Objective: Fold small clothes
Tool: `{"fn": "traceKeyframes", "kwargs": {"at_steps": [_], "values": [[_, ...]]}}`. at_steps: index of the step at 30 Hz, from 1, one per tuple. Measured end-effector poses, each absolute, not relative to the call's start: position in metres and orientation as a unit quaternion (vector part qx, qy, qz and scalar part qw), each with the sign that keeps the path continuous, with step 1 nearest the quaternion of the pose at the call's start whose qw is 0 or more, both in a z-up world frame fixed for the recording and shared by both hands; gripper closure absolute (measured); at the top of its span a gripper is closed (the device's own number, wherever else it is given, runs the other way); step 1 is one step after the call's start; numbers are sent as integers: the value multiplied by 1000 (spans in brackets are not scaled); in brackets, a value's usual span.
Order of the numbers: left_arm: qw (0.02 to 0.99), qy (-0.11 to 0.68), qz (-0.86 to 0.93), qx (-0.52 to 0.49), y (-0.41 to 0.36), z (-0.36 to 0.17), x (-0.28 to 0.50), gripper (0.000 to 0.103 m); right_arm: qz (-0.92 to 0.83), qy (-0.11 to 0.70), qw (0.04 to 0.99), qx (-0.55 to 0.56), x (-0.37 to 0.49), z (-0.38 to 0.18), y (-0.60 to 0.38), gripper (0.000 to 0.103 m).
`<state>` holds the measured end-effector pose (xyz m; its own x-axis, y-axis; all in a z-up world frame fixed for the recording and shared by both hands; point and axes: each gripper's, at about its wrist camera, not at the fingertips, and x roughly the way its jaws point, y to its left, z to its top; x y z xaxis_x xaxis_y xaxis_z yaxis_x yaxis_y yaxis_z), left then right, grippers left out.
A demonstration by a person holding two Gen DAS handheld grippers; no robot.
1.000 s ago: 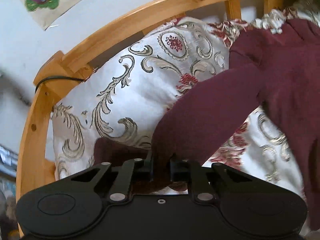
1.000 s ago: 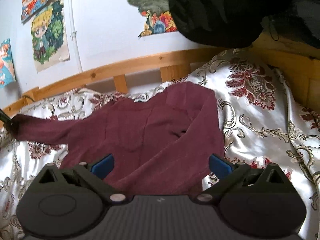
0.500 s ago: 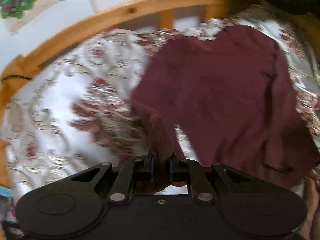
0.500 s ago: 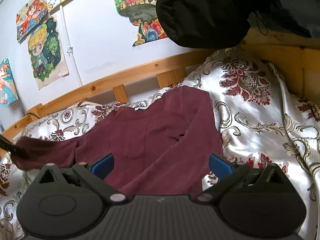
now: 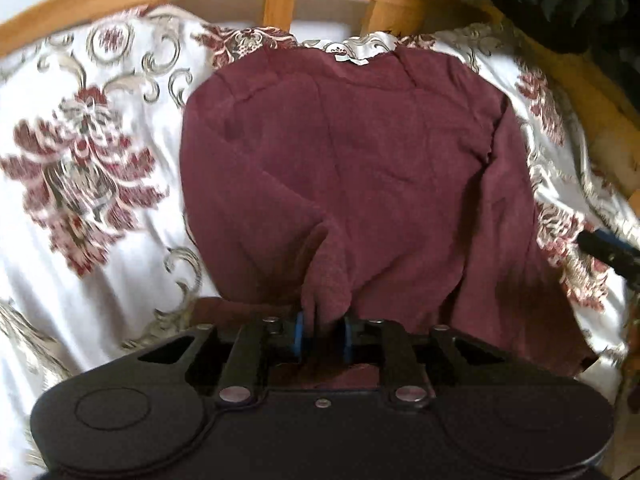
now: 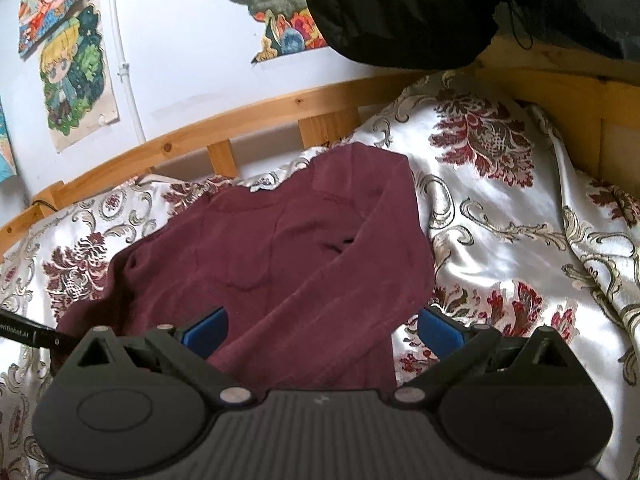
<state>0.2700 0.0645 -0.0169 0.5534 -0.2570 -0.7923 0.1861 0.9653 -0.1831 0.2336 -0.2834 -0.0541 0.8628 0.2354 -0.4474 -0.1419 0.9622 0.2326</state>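
A maroon long-sleeved top (image 5: 360, 152) lies spread on the patterned bedspread (image 5: 80, 200), neckline toward the wooden rail. My left gripper (image 5: 323, 332) holds the end of its left sleeve (image 5: 328, 272), now brought in over the body of the top. The jaws are opening, with the cuff still bunched between the blue pads. In the right wrist view the same top (image 6: 280, 248) lies below my right gripper (image 6: 322, 330), which stands wide open over the lower right part with nothing pinched. The left gripper's tip (image 6: 24, 334) shows at the left edge.
A wooden bed rail (image 6: 240, 120) runs along the far side, with a white wall and posters (image 6: 76, 80) behind. A black garment or bag (image 6: 400, 8) hangs at the upper right. The satin bedspread (image 6: 500, 220) is bunched to the right.
My left gripper has swung the sleeve from far out on the left in over the body of the top, and its pads have parted slightly. The right gripper has stayed put.
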Motion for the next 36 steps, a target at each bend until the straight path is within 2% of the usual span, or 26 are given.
{"fn": "traceKeyframes", "kwargs": {"at_steps": [2, 4, 6, 8, 10, 13, 20, 28, 34, 36], "values": [[880, 450, -136, -62, 70, -21, 267, 72, 95, 248, 960, 94, 237, -58, -281, 0], [880, 444, -147, -81, 76, -22, 266, 49, 95, 250, 960, 88, 239, -61, -277, 0], [883, 433, -152, -96, 84, -20, 263, 33, 95, 249, 961, 79, 241, -64, -272, 0], [887, 423, -152, -105, 90, -16, 260, 26, 99, 247, 961, 68, 244, -66, -266, 0], [890, 415, -149, -114, 95, -11, 258, 14, 104, 245, 962, 56, 244, -68, -258, 0], [899, 395, -140, -128, 106, -2, 256, 6, 119, 238, 963, 38, 245, -69, -245, 0], [930, 347, -58, -103, 129, 12, 257, 2, 183, 230, 955, 41, 231, -64, -206, 0], [931, 355, 2, -88, 142, 6, 272, 2, 300, 241, 920, 75, 218, -65, -139, 1], [928, 357, 36, -96, 160, 0, 276, 1, 316, 287, 896, 120, 228, -79, -92, 11], [928, 356, 42, -99, 163, 0, 276, 1, 314, 294, 895, 120, 233, -82, -79, 20]]}}
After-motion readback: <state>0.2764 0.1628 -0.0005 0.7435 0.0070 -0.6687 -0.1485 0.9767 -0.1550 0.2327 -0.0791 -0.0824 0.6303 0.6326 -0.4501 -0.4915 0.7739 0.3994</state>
